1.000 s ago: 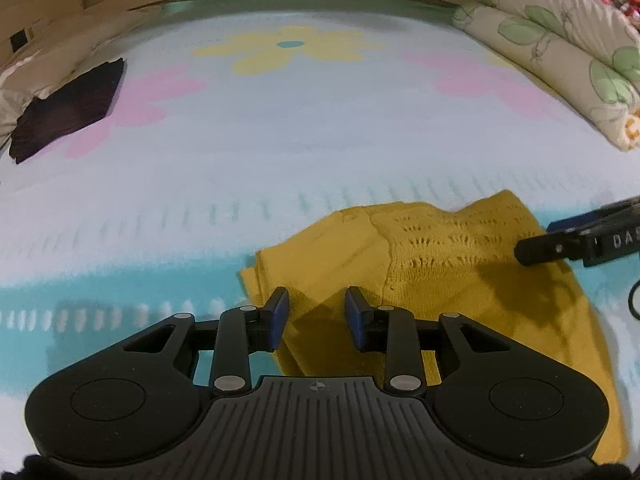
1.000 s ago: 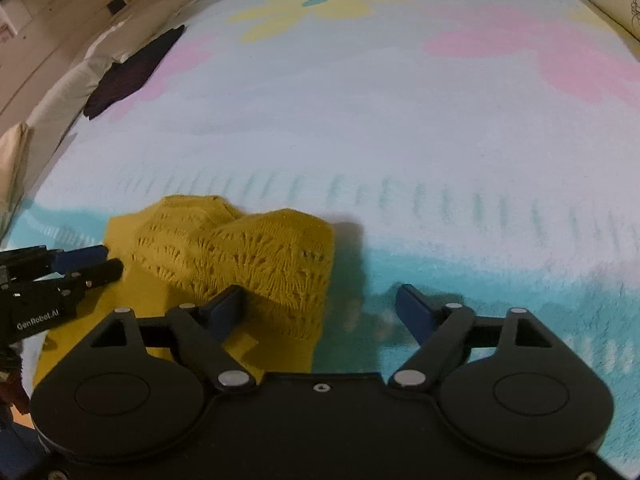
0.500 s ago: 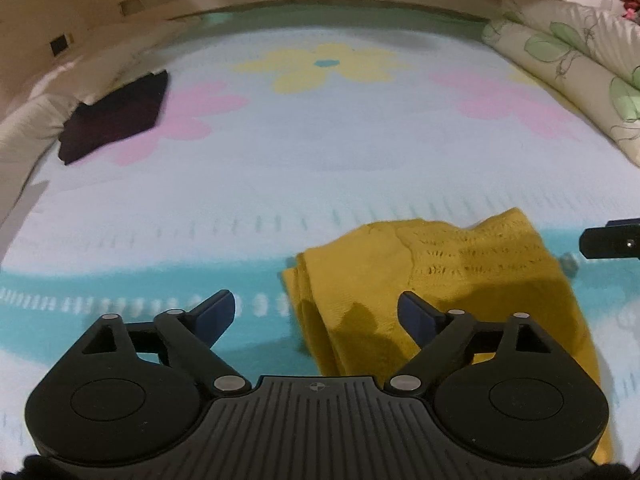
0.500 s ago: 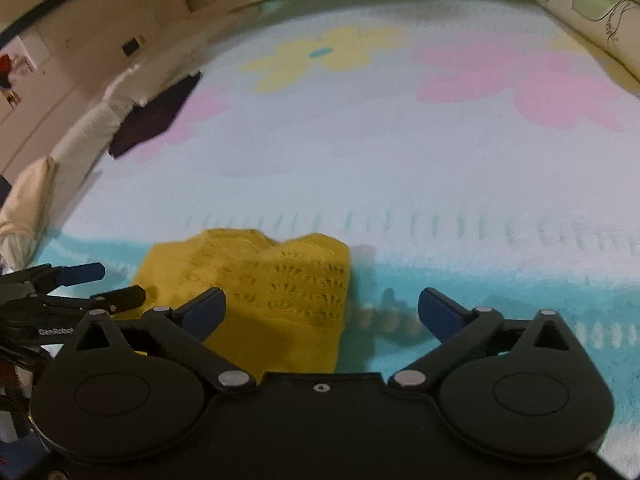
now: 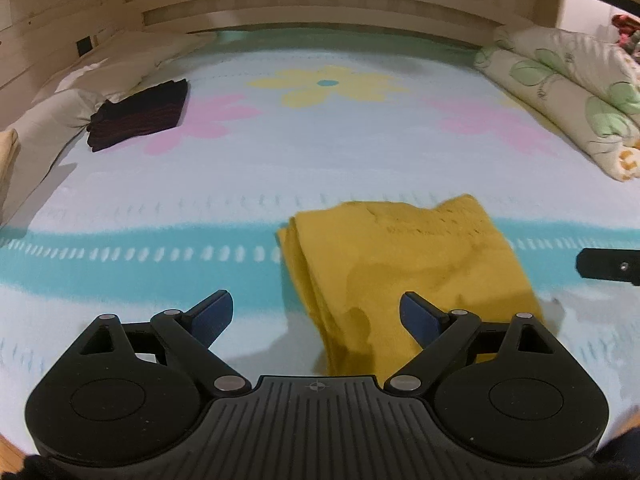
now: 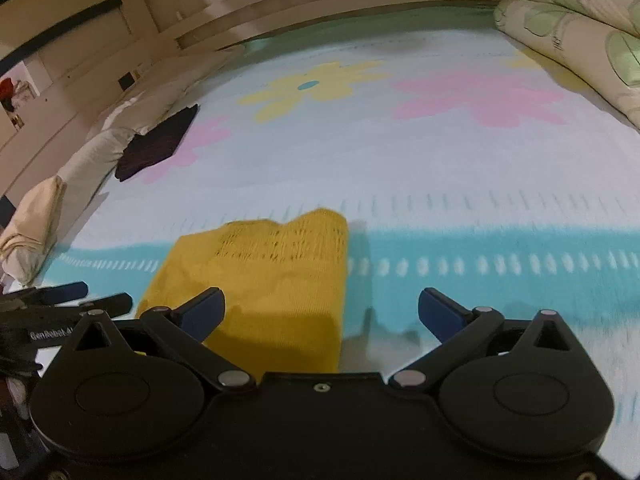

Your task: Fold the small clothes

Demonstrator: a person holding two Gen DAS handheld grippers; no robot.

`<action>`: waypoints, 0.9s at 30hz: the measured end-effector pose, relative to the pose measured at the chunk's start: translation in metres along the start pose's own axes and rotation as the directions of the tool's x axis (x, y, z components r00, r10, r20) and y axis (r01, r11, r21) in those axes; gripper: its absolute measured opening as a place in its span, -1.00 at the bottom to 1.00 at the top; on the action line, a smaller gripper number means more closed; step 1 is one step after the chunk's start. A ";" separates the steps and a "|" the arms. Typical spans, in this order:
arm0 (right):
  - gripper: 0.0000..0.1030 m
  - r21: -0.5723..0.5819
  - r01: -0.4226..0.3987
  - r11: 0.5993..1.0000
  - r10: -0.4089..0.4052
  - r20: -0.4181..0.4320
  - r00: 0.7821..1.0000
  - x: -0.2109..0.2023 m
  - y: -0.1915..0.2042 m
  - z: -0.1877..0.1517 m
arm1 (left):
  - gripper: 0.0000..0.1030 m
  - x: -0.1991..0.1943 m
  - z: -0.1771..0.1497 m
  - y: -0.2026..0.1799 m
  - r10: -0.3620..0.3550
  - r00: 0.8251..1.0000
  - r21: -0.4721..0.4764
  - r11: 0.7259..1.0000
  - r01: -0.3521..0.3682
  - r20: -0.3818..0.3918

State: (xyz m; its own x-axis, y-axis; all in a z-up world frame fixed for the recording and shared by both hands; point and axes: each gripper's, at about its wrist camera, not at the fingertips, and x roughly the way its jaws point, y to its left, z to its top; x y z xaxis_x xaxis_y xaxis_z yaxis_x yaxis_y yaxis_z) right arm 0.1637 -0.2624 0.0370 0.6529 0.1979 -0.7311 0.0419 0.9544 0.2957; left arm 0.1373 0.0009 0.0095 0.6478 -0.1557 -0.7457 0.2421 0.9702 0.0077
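1. Nearest the cameras, the left black two-finger gripper with blue pads [image 5: 316, 312] has its jaws spread wide and holds nothing; it hangs over the near left edge of the garment.
2. The right black two-finger gripper with blue pads [image 6: 320, 314] is likewise spread apart and empty, over the garment's near right edge.
3. The small mustard-yellow knitted garment [image 5: 404, 264] lies by the near edge of the bed, on the flower-patterned bedspread [image 5: 320, 152]. It forms a compact rectangle with layered edges on its left side, so its folding looks finished or nearly so.
4. Farther off, a dark folded garment [image 5: 140, 114] rests near the bed's left edge, apparently an earlier finished piece.
5. Floral pillows [image 5: 568, 92] sit at the far right corner.
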 end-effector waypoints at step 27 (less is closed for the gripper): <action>0.99 -0.080 0.070 0.994 -0.056 0.163 0.985 -0.072 0.037 -0.075 | 0.74 -0.052 -0.055 -0.042 0.086 0.995 0.013 0.996 -0.087 0.055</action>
State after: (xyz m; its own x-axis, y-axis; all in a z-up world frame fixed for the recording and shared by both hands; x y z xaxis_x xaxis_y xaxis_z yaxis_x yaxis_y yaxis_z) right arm 0.0616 -0.2242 0.0545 0.7638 0.1047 -0.6369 0.0267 0.9808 0.1932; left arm 0.0532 -0.0211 0.0114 0.7052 -0.0818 -0.7043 0.1946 0.9775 0.0813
